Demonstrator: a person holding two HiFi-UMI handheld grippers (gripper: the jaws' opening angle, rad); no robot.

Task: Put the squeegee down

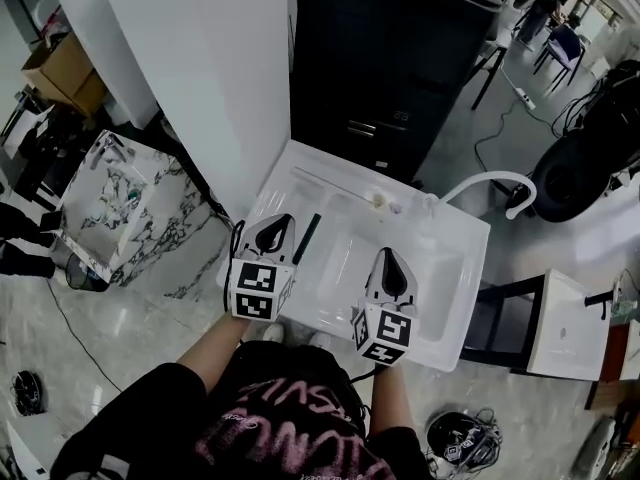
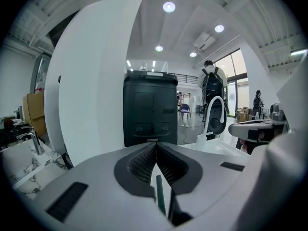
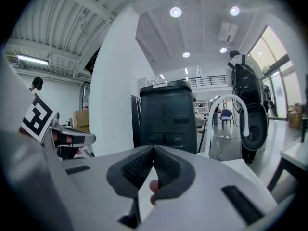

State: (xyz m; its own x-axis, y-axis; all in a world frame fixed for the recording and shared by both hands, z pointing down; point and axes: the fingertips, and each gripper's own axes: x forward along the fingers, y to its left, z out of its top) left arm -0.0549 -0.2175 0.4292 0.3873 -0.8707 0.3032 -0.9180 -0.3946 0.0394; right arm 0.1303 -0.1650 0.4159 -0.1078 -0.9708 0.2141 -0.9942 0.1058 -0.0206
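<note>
The squeegee [image 1: 306, 238] is a thin dark green bar lying on the white sink [image 1: 440, 298], just right of my left gripper [image 1: 283, 220]. In the left gripper view the squeegee [image 2: 160, 198] shows through the hollow behind the tips of the left gripper [image 2: 155, 146]. Those jaws are shut tip to tip with nothing between them. My right gripper [image 1: 388, 255] hovers over the sink's basin, also shut and empty. In the right gripper view a pinkish shape shows in the hollow behind the tips of the right gripper [image 3: 153, 148].
A white curved faucet [image 1: 492, 181] rises at the sink's far right. Two small bits [image 1: 380, 200] lie at its back ledge. A black cabinet [image 1: 390, 58] and a white pillar [image 1: 200, 68] stand behind. A marble-patterned basin [image 1: 120, 203] is left, another white basin [image 1: 565, 323] right.
</note>
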